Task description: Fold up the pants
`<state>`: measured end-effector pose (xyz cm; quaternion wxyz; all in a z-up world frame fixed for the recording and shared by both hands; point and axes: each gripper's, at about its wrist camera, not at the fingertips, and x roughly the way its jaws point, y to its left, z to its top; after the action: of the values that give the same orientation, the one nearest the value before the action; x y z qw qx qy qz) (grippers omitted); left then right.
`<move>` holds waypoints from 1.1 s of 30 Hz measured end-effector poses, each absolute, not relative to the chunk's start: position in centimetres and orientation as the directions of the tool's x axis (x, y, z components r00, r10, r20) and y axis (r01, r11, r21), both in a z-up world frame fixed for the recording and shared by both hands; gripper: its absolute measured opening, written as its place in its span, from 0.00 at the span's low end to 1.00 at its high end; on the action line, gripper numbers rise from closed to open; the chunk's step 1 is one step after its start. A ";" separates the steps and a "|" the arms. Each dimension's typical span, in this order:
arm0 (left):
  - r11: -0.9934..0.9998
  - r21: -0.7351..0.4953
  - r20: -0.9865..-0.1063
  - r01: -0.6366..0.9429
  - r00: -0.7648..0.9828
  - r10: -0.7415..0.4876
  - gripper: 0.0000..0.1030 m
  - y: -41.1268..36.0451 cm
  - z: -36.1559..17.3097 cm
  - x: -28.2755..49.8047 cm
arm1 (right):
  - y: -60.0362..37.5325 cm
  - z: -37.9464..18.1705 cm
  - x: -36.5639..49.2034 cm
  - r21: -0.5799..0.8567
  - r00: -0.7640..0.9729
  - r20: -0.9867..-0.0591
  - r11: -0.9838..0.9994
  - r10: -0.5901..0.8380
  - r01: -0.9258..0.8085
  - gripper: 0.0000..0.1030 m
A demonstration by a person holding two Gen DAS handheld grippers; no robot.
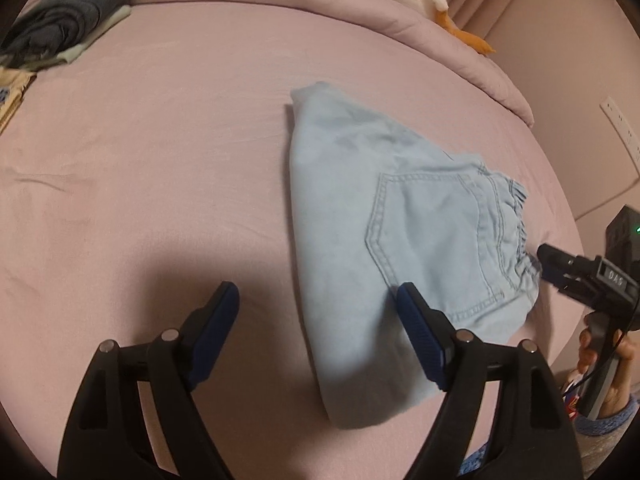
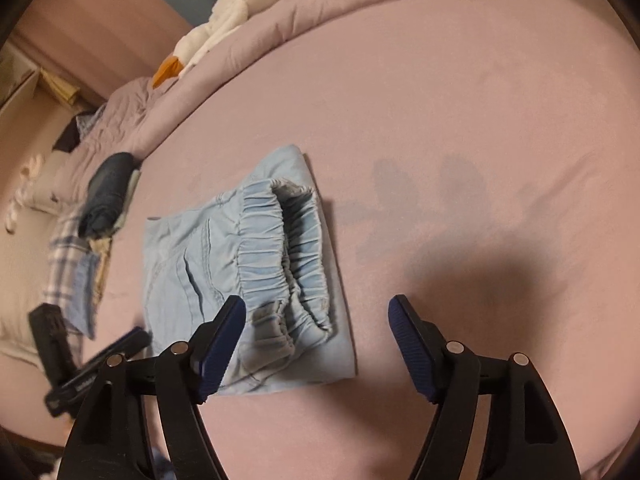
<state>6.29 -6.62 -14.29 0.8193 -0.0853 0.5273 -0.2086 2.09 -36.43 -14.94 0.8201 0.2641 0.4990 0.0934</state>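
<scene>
Pants [image 1: 384, 248] folded into a compact stack on the pink bed [image 1: 160, 180], waistband toward the right gripper [image 2: 316, 332]; left gripper [image 1: 320, 320] spread wide, empty, over the near edge; right gripper likewise spread, empty, just beside the waistband; folded clothes [image 1: 68, 20] well apart.

My left gripper [image 1: 318, 304] fills the bottom of the frame, its 2 blue-padded fingers [image 1: 216, 332] spread wide and holding nothing. The right finger overlaps the near edge of the folded light-blue pants [image 1: 384, 248], which lie right of center on the pink bed sheet [image 1: 160, 160], back pocket up, elastic waistband toward the right. At the right edge my right gripper [image 1: 560, 268] reaches in, its tip at the waistband; I cannot tell how its jaws stand. A stack of dark folded clothes [image 1: 68, 16] sits at the upper left.
</scene>
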 end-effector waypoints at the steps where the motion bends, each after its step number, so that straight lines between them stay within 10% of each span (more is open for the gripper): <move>1: 0.895 -0.370 -0.827 0.247 0.351 -0.439 0.79 -6.6 -14.3 6.4 | -36.4 -15.2 2.3 0.542 0.474 -0.766 0.833 0.435 0.111 0.72; 28: 0.831 -0.398 -0.809 0.389 0.279 -0.518 0.78 -11.8 -14.9 8.9 | -32.2 -16.3 7.4 0.583 0.373 -0.729 0.806 0.574 -0.103 0.75; 33: 0.833 -0.397 -0.806 0.387 0.287 -0.518 0.69 -11.8 -14.7 9.2 | -31.4 -15.6 7.1 0.530 0.408 -0.745 0.839 0.528 -0.119 0.62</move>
<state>9.15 -11.76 -14.70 0.7999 -0.0622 0.5257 -0.2826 7.07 -31.43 -15.62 0.8142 0.2021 0.5067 0.1986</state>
